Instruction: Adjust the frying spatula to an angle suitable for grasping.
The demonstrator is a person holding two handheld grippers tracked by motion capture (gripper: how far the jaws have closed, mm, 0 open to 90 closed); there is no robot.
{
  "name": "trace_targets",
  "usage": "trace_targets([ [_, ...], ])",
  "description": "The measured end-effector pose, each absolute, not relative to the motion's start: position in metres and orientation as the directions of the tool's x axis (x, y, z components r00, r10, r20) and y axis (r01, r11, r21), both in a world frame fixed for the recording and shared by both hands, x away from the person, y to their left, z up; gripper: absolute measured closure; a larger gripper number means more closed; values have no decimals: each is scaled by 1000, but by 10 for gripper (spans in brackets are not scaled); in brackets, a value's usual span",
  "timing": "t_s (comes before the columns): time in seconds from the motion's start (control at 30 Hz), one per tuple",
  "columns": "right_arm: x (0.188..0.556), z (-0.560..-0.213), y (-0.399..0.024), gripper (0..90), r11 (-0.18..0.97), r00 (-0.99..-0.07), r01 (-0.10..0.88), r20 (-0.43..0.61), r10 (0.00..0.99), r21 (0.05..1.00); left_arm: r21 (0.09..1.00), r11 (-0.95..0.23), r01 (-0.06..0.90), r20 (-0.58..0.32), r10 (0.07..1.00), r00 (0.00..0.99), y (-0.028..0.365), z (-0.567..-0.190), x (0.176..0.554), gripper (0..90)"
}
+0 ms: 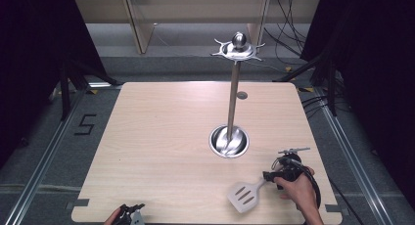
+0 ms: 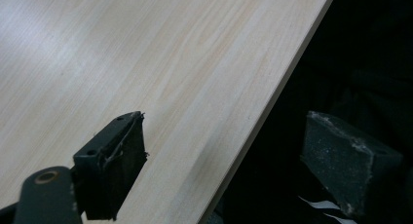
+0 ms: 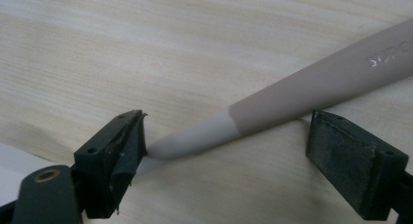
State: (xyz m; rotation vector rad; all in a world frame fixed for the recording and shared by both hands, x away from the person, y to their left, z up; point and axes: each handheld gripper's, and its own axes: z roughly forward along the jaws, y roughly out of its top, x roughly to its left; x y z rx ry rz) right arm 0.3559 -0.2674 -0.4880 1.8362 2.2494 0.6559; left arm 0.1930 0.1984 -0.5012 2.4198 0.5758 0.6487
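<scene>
A slotted spatula (image 1: 246, 195) with a pale head lies flat on the wooden table (image 1: 161, 137) near its front right corner. Its taupe handle (image 3: 311, 87) runs slantwise through the gap between my right gripper's (image 3: 226, 156) jaws, which stand wide apart and do not clamp it. A hand holds that right gripper (image 1: 270, 176) at the handle end of the spatula. My left gripper (image 2: 224, 156) is open and holds nothing. It hangs over the table's edge (image 2: 272, 102), and it sits at the front left edge (image 1: 132, 211) in the high view.
A metal utensil stand rises from a round base (image 1: 229, 141) right of the table's middle. Its thin pole (image 1: 233, 95) carries a hooked ring with a knob (image 1: 238, 48). A small round hole (image 1: 242, 95) sits behind it. Dark floor and rails surround the table.
</scene>
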Motion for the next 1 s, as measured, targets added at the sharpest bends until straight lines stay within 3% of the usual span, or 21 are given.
trace_targets([
  [0.23,370,-487,-255,160,186,-247,904,114,962,386,610,-752,250,316,521,793,198,-501,193,153],
  [0.47,388,-483,-245,334,302,-345,885,61,937,355,614,-749,247,312,518,796,198,-501,193,153],
  [0.7,408,-477,-237,489,377,-416,878,80,906,294,609,-755,245,316,514,797,198,-501,193,153],
  [1.0,429,-476,-231,607,447,-477,863,91,874,236,610,-754,245,315,514,798,198,-501,193,153],
])
